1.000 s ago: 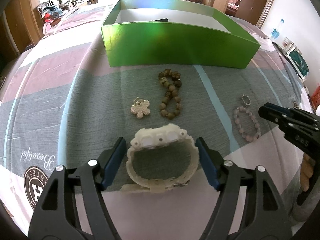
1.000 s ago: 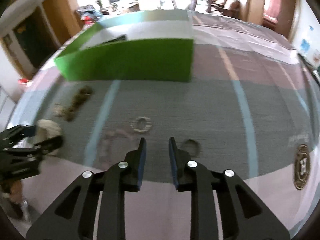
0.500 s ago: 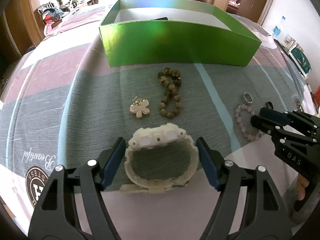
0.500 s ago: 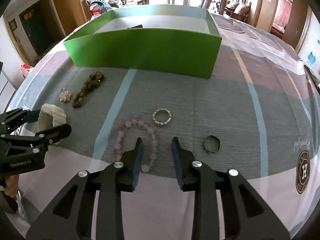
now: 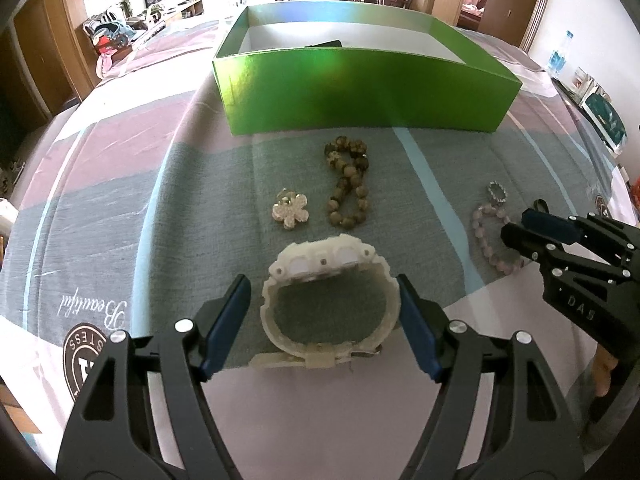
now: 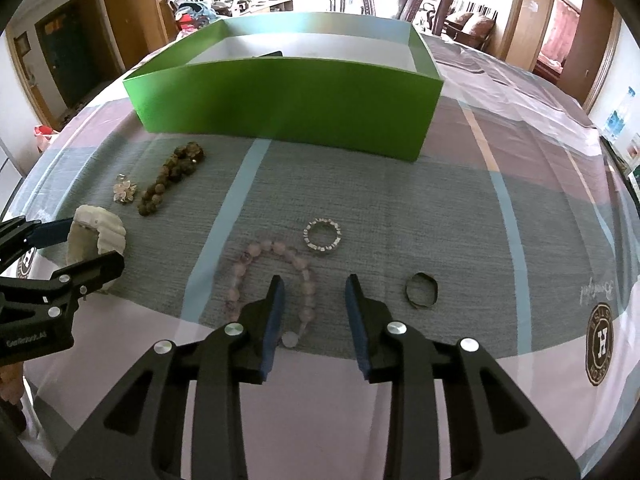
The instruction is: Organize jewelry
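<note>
left gripper (image 5: 324, 320) open around white watch (image 5: 330, 304) on tablecloth (image 5: 160, 208)

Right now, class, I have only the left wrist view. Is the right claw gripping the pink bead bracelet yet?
Observer: No. The right claw is open. One side of the pink bead bracelet lies between its fingers, but they are not pinching it.
Operator: Is anything lying on that claw's right side?
Observer: Yes, a small dark ring lies on the tablecloth, clear of both the claw and the bracelet.
</note>
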The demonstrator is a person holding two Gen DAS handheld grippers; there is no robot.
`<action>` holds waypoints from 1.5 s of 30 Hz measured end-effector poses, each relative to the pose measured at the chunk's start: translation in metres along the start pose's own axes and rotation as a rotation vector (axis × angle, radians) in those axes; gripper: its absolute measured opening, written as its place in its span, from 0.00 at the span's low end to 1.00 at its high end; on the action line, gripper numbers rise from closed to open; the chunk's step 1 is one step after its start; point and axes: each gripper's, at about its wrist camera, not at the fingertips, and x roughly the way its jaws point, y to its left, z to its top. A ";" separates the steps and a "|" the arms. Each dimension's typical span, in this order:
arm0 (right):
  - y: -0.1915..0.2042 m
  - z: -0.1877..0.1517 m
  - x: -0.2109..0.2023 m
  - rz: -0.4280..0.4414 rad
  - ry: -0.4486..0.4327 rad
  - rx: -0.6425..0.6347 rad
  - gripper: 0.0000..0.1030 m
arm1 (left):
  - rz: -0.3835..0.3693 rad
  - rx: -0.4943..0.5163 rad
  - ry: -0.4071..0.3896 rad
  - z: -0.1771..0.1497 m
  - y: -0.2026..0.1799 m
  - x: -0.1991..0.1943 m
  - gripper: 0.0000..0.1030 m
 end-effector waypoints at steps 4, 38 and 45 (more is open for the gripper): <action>-0.006 0.000 0.000 -0.014 0.002 0.016 0.31 | -0.002 -0.004 -0.003 -0.001 0.002 -0.001 0.70; 0.000 -0.012 -0.007 -0.040 -0.024 0.028 0.37 | 0.009 -0.041 0.001 -0.013 0.009 -0.002 0.74; 0.001 -0.012 -0.006 -0.042 -0.024 0.040 0.37 | 0.010 -0.037 -0.004 -0.012 0.010 0.000 0.74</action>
